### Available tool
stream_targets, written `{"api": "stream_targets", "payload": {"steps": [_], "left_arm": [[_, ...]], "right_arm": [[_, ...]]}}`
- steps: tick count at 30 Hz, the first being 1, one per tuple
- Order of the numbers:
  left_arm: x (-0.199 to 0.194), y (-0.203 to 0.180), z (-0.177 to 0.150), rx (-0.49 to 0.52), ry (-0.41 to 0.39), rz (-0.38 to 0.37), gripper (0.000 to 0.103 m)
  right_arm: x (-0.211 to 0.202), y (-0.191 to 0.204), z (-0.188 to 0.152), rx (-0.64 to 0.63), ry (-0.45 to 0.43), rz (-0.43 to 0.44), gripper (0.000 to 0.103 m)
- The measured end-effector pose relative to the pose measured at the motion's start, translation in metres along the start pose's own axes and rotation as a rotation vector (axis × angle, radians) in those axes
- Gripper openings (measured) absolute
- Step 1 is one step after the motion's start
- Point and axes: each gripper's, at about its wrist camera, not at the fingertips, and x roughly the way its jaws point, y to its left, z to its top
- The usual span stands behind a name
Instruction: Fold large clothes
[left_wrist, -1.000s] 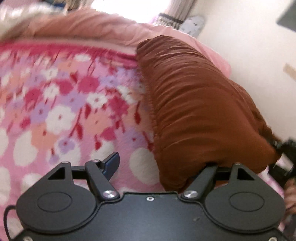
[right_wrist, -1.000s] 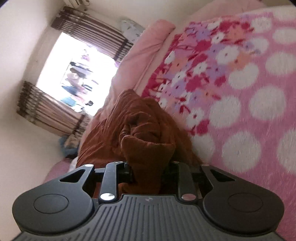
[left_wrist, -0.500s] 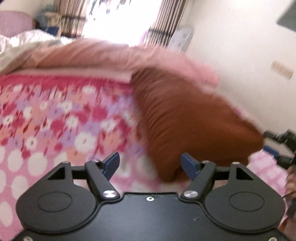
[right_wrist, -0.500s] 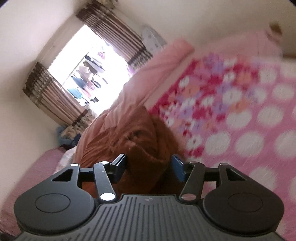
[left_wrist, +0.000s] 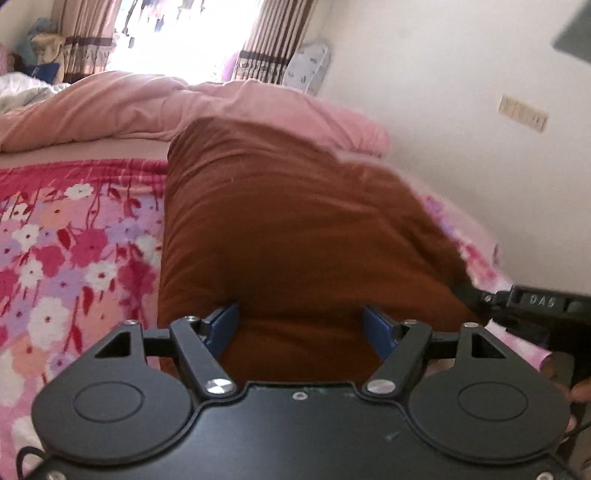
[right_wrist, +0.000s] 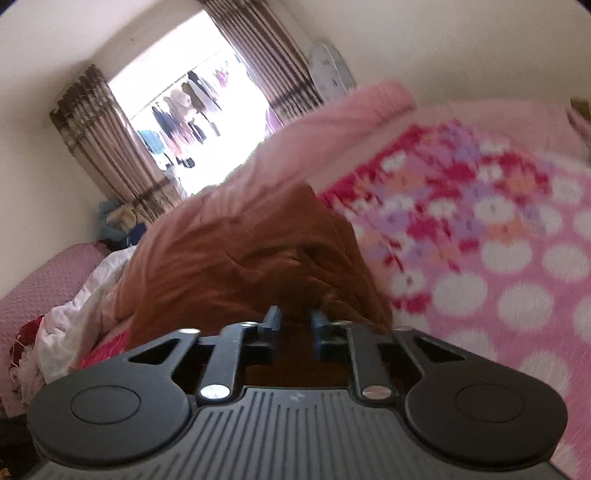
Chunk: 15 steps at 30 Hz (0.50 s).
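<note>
Left tool (left_wrist: 301, 325): jaws spread wide, blue pads (left_wrist: 225, 325) standing apart, with the near end of the brown garment (left_wrist: 295, 221) lying between them. The cloth also runs out past the left pad, and no squeeze on it shows.

Right tool (right_wrist: 295, 319): jaws have just been closing and are now drawn nearly together, leaving a narrow gap filled with brown cloth. It is pinching a fold of the brown garment at its near corner. The left wrist view shows the same tool meeting that corner at the far right, with a person's hand (left_wrist: 580, 391) partly visible beneath it.

Brown garment: one bulky, folded length with soft creases. It lies on the bed along the edge beside the wall, reaching from the two tools to the pink quilt (left_wrist: 147, 107).

Floral blanket (left_wrist: 74, 240): pink with red, white and lilac flowers and white dots, covering the bed surface beside the garment.

Pink quilt: bunched across the far edge of the bed.

White bundle of cloth (right_wrist: 74, 317): heaped beyond the bed's edge, detail unclear.

Striped curtains (right_wrist: 99, 147): drawn back on both sides of a bright window (right_wrist: 192, 110).

Wall plate (left_wrist: 522, 118): set on the pale wall.
</note>
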Motion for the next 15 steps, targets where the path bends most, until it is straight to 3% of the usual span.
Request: {"api": "stream_targets", "payload": {"steps": [5,8,10,15], "left_arm": [[-0.008,0.0,-0.001,0.041,0.01,0.013,0.075],[-0.023,0.005,0.021,-0.003,-0.014,-0.042,0.075],[-0.026,0.007,0.045,-0.013,-0.054,-0.062,0.075],[0.005,0.009,0.103,-0.009,-0.063,-0.067,0.075]], "right_arm": [[0.0,-0.005,-0.01,0.004,0.024,0.029,0.011],[-0.012,0.004,0.006,-0.01,0.041,0.069,0.028],[-0.019,0.011,0.024,-0.014,0.0,0.109,0.048],[0.004,0.042,0.072,-0.109,-0.061,0.086,0.052]]}}
